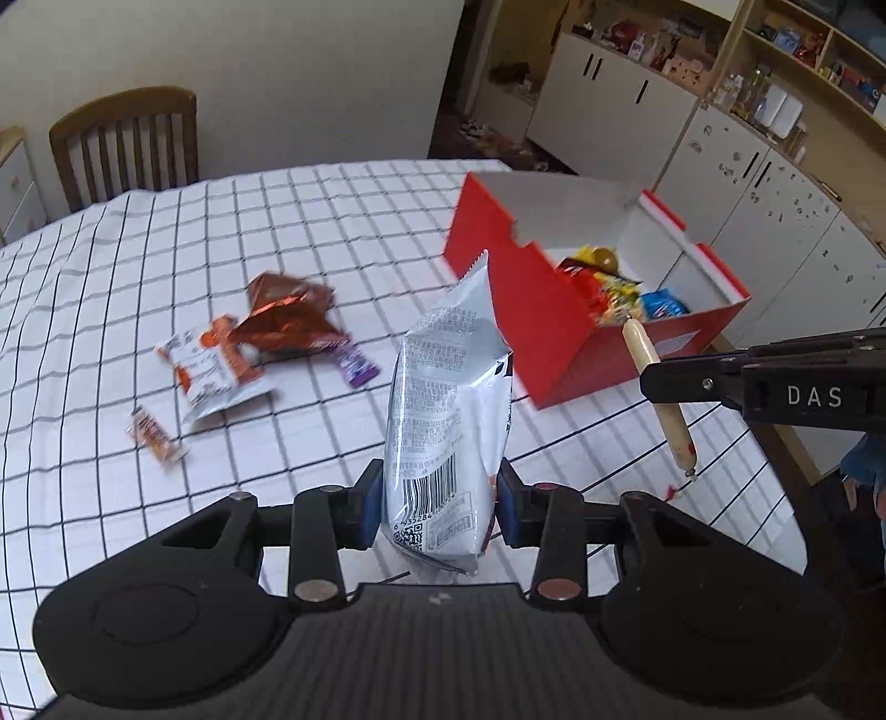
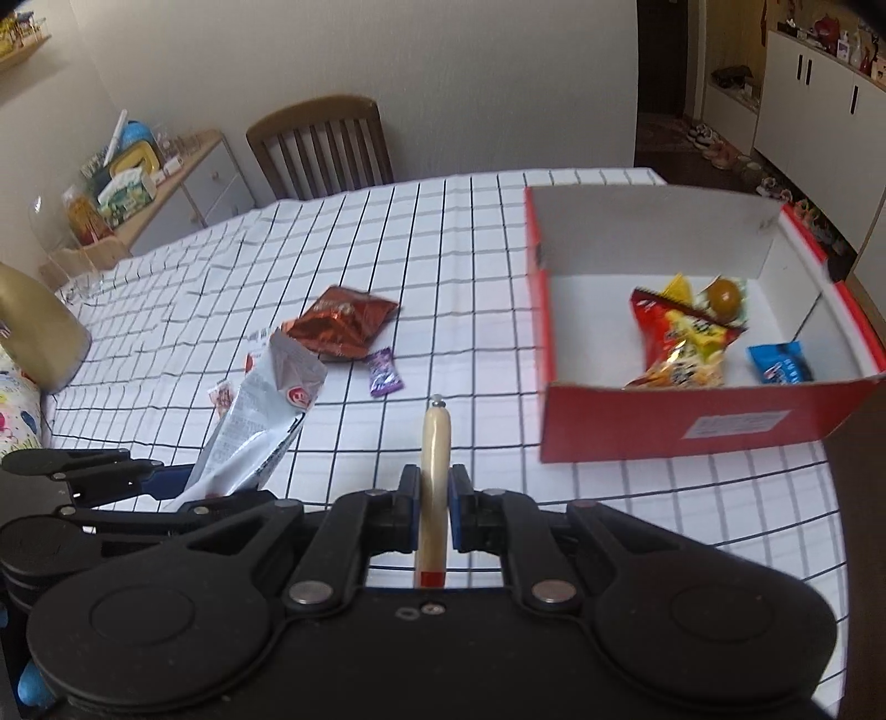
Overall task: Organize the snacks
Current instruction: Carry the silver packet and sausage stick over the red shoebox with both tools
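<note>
- A wooden slat-back chair [image 2: 321, 147] stands at the far edge of the surface [image 2: 443, 232], against a plain pale wall [image 2: 387, 55].
- White cabinets [image 1: 609, 94] with cluttered open shelves [image 1: 803, 50] line the right.
- A low sideboard [image 2: 183, 177] stands far left.

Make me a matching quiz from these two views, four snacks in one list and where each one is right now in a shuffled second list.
1. silver bag
2. sausage stick
3. blue packet
4. purple candy

A. lying on the checked tablecloth
B. inside the red box
C. clamped in the right gripper
D. clamped in the left gripper

Pairs: 1-D, 2-C, 3-B, 4-A
</note>
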The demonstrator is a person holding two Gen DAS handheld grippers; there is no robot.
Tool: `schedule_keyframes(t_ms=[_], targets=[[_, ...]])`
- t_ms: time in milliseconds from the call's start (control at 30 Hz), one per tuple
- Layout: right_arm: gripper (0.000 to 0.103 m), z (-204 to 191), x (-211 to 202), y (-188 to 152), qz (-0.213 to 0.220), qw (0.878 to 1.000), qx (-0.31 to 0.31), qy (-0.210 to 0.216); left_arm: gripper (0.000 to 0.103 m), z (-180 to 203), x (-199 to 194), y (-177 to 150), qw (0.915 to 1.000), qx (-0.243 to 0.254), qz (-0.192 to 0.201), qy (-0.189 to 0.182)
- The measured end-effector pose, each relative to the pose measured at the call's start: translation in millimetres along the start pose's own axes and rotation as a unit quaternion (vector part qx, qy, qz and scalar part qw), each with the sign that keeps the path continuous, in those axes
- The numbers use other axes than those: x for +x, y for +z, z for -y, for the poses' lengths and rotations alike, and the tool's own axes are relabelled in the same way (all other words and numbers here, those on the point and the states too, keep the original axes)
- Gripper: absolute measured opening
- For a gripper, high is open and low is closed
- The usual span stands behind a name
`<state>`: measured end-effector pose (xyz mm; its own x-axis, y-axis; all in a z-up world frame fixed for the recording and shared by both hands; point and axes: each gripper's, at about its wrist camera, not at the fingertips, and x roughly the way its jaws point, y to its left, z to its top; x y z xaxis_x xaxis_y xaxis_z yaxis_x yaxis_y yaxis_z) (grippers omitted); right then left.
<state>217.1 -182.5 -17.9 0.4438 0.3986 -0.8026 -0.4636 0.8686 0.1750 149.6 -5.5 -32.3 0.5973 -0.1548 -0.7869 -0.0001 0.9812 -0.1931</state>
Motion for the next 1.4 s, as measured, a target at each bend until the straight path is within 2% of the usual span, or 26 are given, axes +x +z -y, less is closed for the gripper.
schedule_keyframes(t_ms=[300,667,1400], targets=[[0.008,36.9,-31.7,15.8,0.028,1.000,-0.009,0.003,0.039,46.5,-3.2,28.5,0.9996,0.004,0.023,-0.015],[0.008,93.3,-54.5,34.9,0.059,0.998,-0.008,0.000,0.039,94.9,11.6,57.5,0.9992,0.014,0.038,-0.006],[0.008,179.0,-52.8,69.9,0.079,0.997,-0.010,0.003,0.039,153.4,64.6,116.4,0.9987,0.006,0.044,0.025]])
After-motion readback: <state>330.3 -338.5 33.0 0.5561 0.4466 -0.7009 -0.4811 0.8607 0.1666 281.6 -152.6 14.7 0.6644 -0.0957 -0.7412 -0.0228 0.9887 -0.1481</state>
